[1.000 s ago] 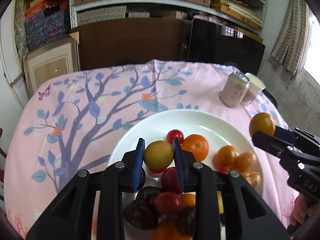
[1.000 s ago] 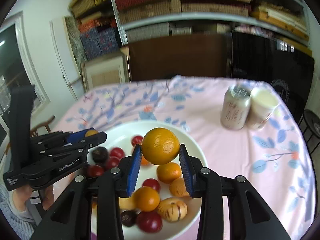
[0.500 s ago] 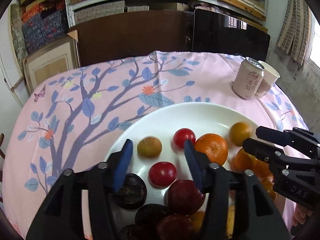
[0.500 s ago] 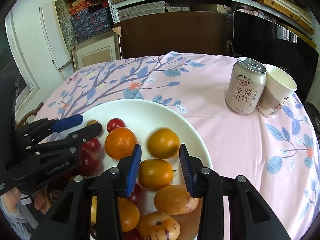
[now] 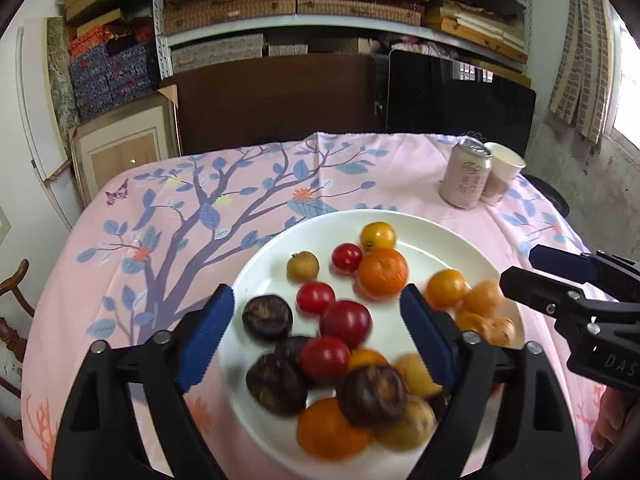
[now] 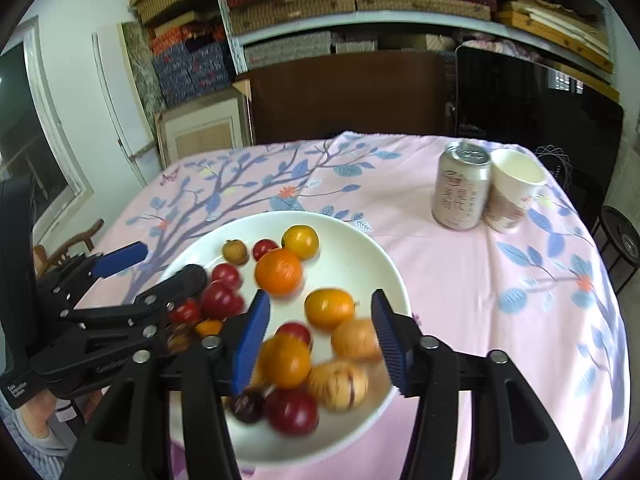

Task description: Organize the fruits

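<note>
My left gripper [image 5: 316,336] has just been opening and its blue pads stand wide apart over the white plate [image 5: 448,240], pinching nothing; fruits lie below them, a red tomato [image 5: 345,319] and a dark round fruit [image 5: 267,317] among them; the small brownish fruit [image 5: 303,266] lies free toward the far part of the plate. My right gripper [image 6: 320,336] has also been opening, with nothing held; an orange-yellow fruit [image 6: 329,308] lies on the plate between its pads. I read "GenRobot" on the left gripper's body and "DAS" on the right one. A pink drink can [image 6: 460,190] with Chinese writing touches a paper cup [image 6: 514,190] near the far right edge of the tablecloth [image 6: 480,288].
</note>
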A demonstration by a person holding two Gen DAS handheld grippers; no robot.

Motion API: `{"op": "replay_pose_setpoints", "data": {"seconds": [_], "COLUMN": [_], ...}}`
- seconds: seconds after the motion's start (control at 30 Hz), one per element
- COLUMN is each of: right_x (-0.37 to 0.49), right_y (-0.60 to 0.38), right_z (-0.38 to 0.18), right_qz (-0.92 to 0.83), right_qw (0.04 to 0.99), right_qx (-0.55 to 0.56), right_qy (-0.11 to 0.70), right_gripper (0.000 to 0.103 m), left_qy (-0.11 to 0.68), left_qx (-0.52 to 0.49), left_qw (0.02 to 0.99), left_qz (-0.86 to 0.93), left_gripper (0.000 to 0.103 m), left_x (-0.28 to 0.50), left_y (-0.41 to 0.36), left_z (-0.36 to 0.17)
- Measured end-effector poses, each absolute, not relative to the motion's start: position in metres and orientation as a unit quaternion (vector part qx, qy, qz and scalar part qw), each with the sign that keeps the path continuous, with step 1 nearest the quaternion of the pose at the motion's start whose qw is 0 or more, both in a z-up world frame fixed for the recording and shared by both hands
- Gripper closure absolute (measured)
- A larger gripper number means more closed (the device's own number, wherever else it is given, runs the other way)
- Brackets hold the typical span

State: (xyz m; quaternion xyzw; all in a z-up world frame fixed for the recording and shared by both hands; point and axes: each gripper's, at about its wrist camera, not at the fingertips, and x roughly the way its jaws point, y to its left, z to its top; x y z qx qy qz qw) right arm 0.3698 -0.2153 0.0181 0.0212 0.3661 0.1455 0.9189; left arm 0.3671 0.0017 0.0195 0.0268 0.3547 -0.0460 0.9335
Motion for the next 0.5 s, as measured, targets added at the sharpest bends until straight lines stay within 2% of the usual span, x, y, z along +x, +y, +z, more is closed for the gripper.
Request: {"op": "replay_pose_setpoints", "data": {"seconds": [0.03,0.13,0.43,0.5], "right_x": [0.36,0.325,0.242,0.231], "right_y": [-0.217,-0.221,-0.229,-0.229], "right_z": [0.02,0.022,-0.012,-0.019], "right_qz": [0.144,0.137,0.104,0.093], "right_qw": [0.921,0.929,0.94,0.942], "right_qx": [0.022,0.025,0.03,0.019], "right_qy": [0.361,0.344,0.323,0.323], "right_gripper": [0.044,0.035,0.012,0.01], "left_qy": [0.349,0.34,0.326,0.324], "left_qx": [0.028,0.022,0.043,0.044], "left_qw": [0.936,0.939,0.945,0.945], "left_qz": [-0.044,-0.04,-0.007,-0.01], "left_gripper": [0.01,0.005,0.005,0.005], "left_x": [0.353,0.315,0.217,0.202], "left_y": [0.001,0.001,-0.004,-0.005], "left_z": [0.023,0.026,0.013,0.01]}}
